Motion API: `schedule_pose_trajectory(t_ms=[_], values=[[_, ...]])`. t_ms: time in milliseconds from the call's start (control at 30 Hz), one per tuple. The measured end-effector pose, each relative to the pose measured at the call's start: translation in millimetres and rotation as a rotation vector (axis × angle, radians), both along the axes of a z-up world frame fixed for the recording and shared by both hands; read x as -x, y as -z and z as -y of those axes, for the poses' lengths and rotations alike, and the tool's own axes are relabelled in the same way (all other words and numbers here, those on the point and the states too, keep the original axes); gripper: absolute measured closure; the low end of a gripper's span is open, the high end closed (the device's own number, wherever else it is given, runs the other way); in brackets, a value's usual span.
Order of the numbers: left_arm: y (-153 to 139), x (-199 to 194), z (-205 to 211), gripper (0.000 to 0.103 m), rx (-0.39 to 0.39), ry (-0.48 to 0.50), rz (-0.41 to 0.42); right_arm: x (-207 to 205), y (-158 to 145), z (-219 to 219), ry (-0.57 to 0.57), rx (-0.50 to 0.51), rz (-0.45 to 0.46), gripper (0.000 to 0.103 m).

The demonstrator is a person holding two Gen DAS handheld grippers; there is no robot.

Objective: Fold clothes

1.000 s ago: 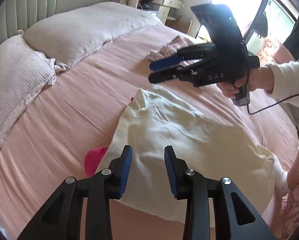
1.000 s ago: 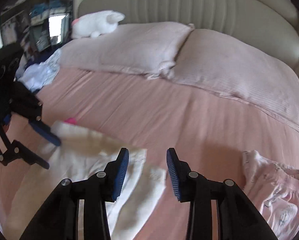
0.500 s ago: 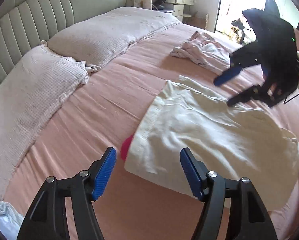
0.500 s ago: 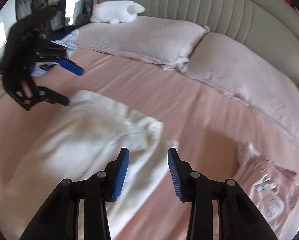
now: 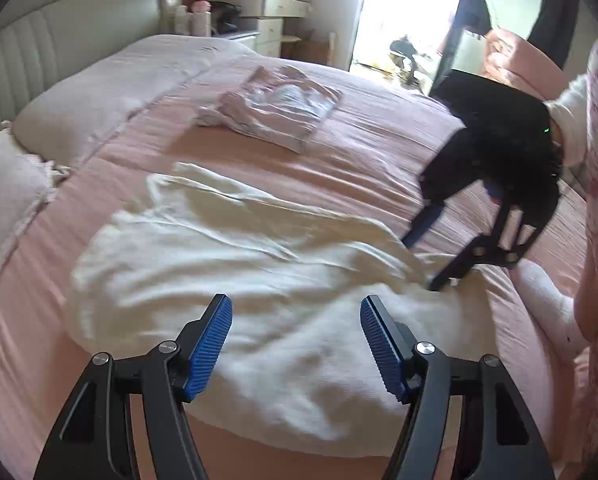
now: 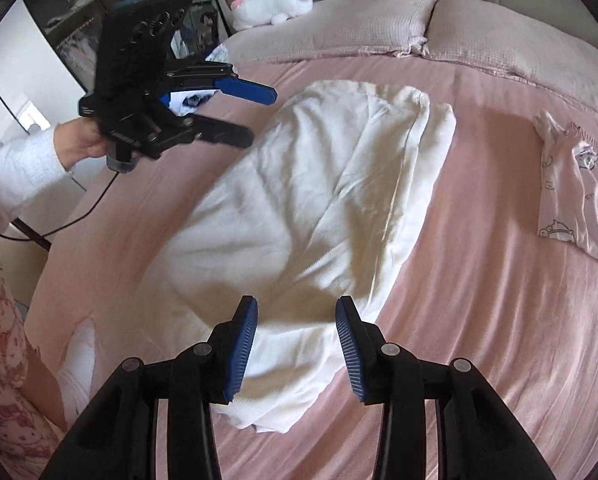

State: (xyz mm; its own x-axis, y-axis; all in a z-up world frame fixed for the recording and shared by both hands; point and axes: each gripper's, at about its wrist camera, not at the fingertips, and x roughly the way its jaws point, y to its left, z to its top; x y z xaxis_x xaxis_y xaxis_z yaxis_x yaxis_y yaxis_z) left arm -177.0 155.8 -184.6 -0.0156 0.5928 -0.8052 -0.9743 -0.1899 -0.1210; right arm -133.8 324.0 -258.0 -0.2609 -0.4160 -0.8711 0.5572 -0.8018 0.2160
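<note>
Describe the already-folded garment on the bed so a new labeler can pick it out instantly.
Start at the pink bed and its two pillows. Beyond the big cream garment spread mid-bed lies a small pale pink printed garment, apart from it. It alone is patterned with little cartoon figures and folded into a compact rectangle.

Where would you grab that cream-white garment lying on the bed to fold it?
Probably by the near end of the cream-white garment, coming down from above. That end lies bunched and doubled just under the open right gripper, so there is an edge to pinch. The middle lies flat on the pink sheet.
</note>
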Motion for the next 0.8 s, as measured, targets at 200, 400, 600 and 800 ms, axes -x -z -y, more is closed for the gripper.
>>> schedule_pose_trajectory(t_ms=[200, 400, 600, 800], values=[[22.8, -36.9, 23.8, 0.04, 0.048, -0.045, -0.007, -11.6, 9.5, -19.8, -0.004, 0.015, 0.055, 0.063], [-7.9, -44.5, 15.3, 0.038, -0.019, -0.01, -0.024, 10.4, -31.1, -28.2, 0.017, 0.144, -0.014, 0.063], [28.4, -22.7, 23.3, 0.037, 0.066, -0.026, 0.031, 54.5, -7.9, 15.2, -0.059, 0.09, -0.072, 0.063], [13.8, 25.1, 83.6, 0.037, 0.071, -0.207, 0.09, 37.7, -10.6, -36.9, 0.046, 0.078, -0.028, 0.066]])
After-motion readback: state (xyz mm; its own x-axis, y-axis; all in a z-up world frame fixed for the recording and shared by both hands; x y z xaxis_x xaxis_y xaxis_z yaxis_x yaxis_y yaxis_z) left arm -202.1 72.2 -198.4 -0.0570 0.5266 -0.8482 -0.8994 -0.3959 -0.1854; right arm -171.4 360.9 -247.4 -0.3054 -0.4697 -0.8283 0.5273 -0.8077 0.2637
